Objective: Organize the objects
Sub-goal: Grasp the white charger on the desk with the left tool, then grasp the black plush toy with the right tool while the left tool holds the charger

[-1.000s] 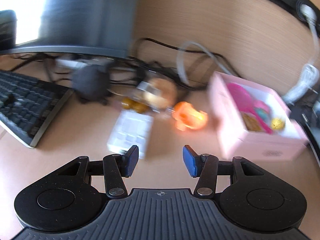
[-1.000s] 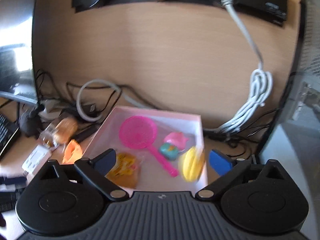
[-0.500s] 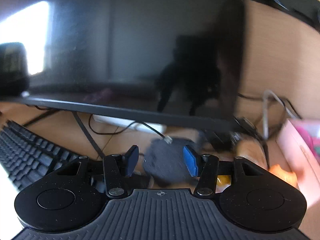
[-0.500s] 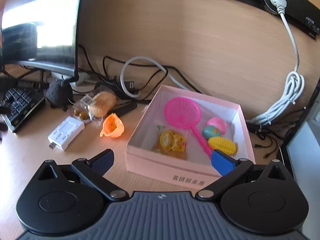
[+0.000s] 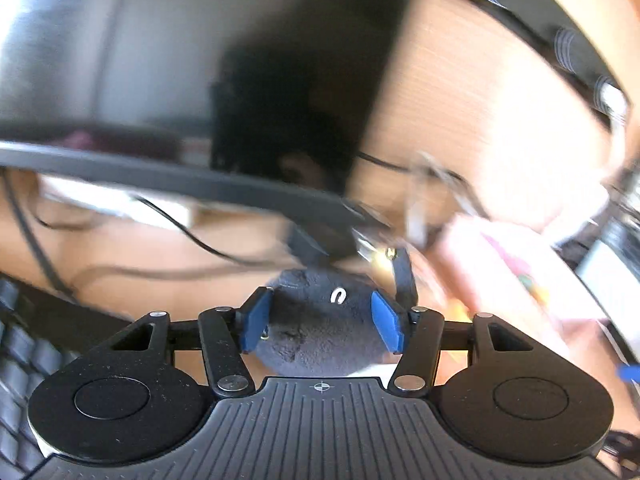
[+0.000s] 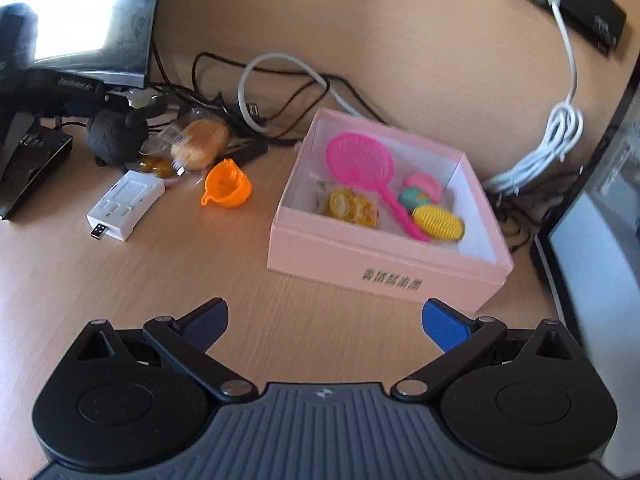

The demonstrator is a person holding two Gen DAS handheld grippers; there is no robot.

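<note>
A dark fuzzy round toy [image 5: 320, 320] sits between the blue pads of my left gripper [image 5: 322, 320]; the pads touch both its sides. The toy also shows in the right wrist view [image 6: 114, 136], beside the left gripper's arm. My right gripper [image 6: 324, 320] is wide open and empty above the desk, in front of the pink box [image 6: 384, 264]. The box holds a pink strainer [image 6: 362, 160], a yellow corn toy [image 6: 438, 222], a wrapped yellow snack [image 6: 352, 206] and small pink and teal toys. An orange cup [image 6: 227, 184], a white adapter [image 6: 126, 204] and a wrapped bun [image 6: 200, 144] lie left of the box.
A monitor [image 6: 80, 20] stands at the back left with a keyboard [image 6: 28, 160] below it. Tangled cables [image 6: 272, 92] lie behind the objects. A white coiled cord [image 6: 552, 140] hangs at the right by a dark screen edge [image 6: 592, 240].
My left gripper moved forward around the dark fuzzy toy and its pads closed onto it. My right gripper pulled back and up from the pink box, staying open.
</note>
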